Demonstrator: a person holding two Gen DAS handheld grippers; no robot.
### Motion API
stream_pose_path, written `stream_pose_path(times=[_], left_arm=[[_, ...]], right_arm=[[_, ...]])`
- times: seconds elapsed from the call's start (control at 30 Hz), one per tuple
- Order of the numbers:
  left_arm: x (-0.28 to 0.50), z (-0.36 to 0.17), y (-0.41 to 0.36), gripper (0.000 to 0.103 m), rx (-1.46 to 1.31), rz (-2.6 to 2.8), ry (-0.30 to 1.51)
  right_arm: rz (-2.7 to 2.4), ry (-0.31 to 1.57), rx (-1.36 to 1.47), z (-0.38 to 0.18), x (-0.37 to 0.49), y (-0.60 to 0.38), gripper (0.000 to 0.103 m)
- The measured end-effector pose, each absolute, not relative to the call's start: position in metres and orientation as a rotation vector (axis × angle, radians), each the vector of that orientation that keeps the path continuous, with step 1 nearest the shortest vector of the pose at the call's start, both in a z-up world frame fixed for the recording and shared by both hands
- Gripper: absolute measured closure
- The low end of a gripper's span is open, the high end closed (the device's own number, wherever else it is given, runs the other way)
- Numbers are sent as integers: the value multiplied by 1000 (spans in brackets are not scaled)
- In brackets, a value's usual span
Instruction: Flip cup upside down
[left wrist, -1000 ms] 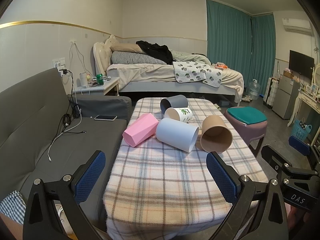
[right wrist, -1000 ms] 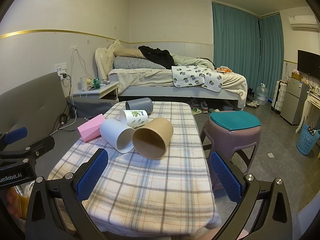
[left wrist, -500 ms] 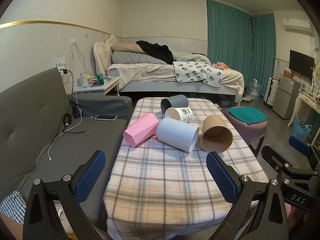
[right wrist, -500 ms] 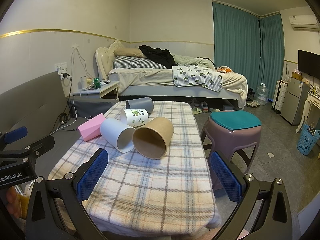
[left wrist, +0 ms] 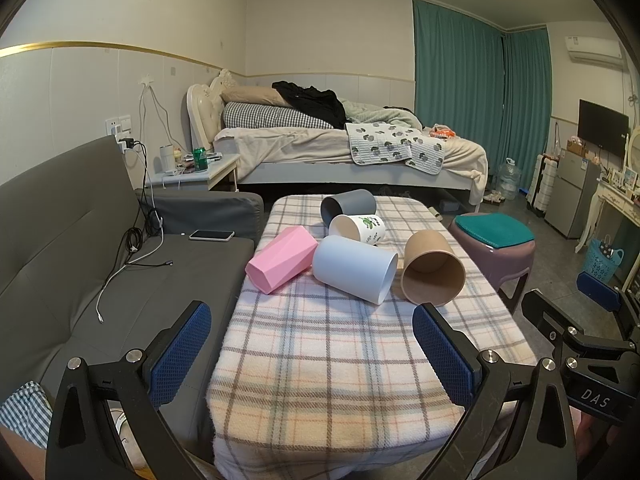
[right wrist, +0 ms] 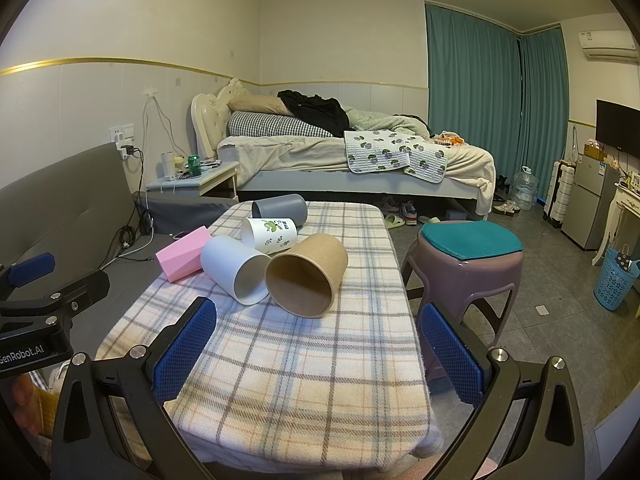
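Note:
Several cups lie on their sides on a table with a plaid cloth (left wrist: 332, 360): a brown paper cup (left wrist: 432, 268) (right wrist: 306, 276), a pale blue-white cup (left wrist: 354, 268) (right wrist: 234, 270), a pink faceted cup (left wrist: 282, 258) (right wrist: 184, 254), a white cup with green leaf print (left wrist: 358, 230) (right wrist: 270, 234), and a grey cup (left wrist: 348, 206) (right wrist: 280, 208). My left gripper (left wrist: 312, 354) is open and empty above the table's near end. My right gripper (right wrist: 318, 350) is open and empty, also short of the cups.
A grey sofa (left wrist: 80, 248) with a phone (left wrist: 211, 235) and cables lies left of the table. A purple stool with a teal cushion (right wrist: 468, 256) stands right of it. A bed (right wrist: 340, 160) and a nightstand are behind.

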State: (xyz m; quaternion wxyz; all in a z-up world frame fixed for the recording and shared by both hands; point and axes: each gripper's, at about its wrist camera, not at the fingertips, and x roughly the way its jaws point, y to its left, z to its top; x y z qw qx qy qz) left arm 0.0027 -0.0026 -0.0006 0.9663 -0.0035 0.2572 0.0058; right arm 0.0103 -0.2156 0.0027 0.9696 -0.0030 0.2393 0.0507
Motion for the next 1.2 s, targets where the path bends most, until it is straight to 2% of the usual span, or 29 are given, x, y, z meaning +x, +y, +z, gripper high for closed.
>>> stream_pose_path(times=[1.0, 1.2], left_arm=[[2, -5, -3, 0, -10, 24, 546], [12, 7, 2, 0, -3, 56, 575]], right_arm=[[100, 488, -8, 2, 10, -213, 0], [121, 487, -46, 9, 13, -211, 0]])
